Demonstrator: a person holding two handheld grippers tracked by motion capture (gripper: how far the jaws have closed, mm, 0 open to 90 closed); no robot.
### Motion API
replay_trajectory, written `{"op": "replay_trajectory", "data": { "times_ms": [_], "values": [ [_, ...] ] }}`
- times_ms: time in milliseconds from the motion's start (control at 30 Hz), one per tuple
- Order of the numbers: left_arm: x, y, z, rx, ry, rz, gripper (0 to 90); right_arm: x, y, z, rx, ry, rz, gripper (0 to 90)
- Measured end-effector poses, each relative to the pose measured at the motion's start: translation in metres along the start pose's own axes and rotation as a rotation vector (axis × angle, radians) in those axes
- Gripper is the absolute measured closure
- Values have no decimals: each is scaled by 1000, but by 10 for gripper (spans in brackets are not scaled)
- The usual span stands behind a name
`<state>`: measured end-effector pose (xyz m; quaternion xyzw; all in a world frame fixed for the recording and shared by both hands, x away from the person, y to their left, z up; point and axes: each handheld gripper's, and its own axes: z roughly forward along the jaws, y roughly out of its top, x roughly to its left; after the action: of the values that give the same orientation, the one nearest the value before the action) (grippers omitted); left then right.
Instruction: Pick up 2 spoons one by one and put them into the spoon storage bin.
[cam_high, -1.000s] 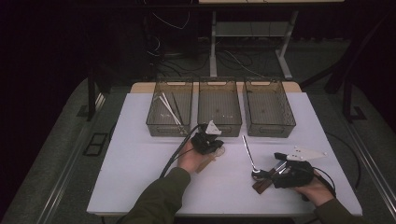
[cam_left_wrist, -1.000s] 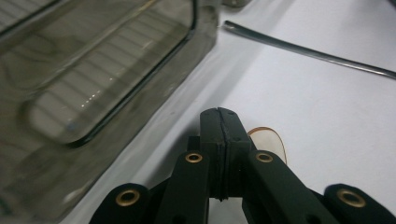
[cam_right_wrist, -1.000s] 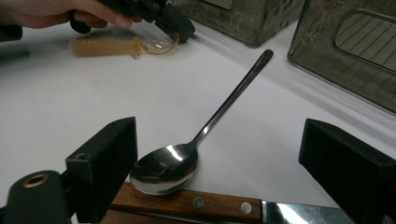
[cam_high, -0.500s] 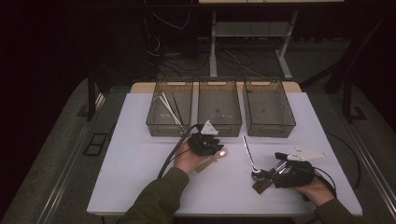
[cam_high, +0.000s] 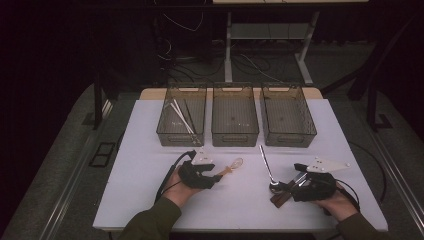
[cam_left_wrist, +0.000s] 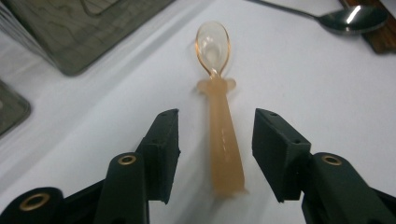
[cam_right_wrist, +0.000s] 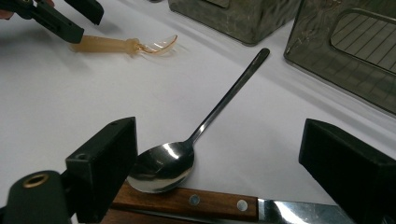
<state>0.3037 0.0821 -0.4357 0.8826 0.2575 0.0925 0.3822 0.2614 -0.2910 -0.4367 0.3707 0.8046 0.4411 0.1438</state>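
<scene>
While the left hand-held gripper (cam_left_wrist: 212, 154) has drawn back since a second ago, the amber plastic spoon (cam_left_wrist: 219, 116) now lies bare on the counter (cam_high: 150, 150).
Its jaws stand released, straddling the spoon's handle without touching; the right hand-held gripper (cam_right_wrist: 219, 154) gapes wide over a metal spoon (cam_right_wrist: 187, 149) resting on a wooden-handled knife (cam_right_wrist: 196, 201), whose blade is cut off.

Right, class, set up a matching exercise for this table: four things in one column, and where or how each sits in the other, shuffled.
Things:
1. plastic spoon
2. metal spoon
3. knife
4. white sticks

Places:
A. under the metal spoon's bowl
B. inside the left bin
C. between the open left claw jaws
D. handle pointing toward the bins

Pairs: 1-C, 2-D, 3-A, 4-B
</scene>
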Motion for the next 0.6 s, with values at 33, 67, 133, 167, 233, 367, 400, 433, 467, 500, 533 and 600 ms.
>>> {"op": "replay_trajectory", "data": {
  "times_ms": [33,67,133,167,233,367,400,433,467,500,533,600],
  "values": [
    [-1,-1,1,1,-8,-4,520,0,0,0,0,0,-1,115],
    [-1,-1,2,7,-8,2,529,0,0,0,0,0,-3,115],
    [-3,-1,5,19,-10,15,547,0,0,0,0,1,-4,115],
    [-3,-1,6,25,-10,18,559,0,0,0,1,1,-3,115],
    [-4,-2,10,39,-16,27,584,0,0,0,1,1,-4,115],
    [-6,-3,13,58,-12,38,635,1,0,0,2,0,-5,115],
    [-6,-3,13,55,-15,47,660,1,0,1,0,0,-9,115],
    [-7,-3,13,56,-15,46,676,1,0,1,1,0,-9,115],
    [-7,-3,14,53,-15,48,697,1,0,1,2,0,-9,115],
    [-7,-3,14,54,-20,41,710,1,0,1,3,-1,-10,115],
    [-6,-3,14,51,-23,45,718,1,0,1,3,-1,-11,115],
    [-5,-3,14,51,-28,35,723,1,0,1,3,-1,-13,115]
  ]
}}
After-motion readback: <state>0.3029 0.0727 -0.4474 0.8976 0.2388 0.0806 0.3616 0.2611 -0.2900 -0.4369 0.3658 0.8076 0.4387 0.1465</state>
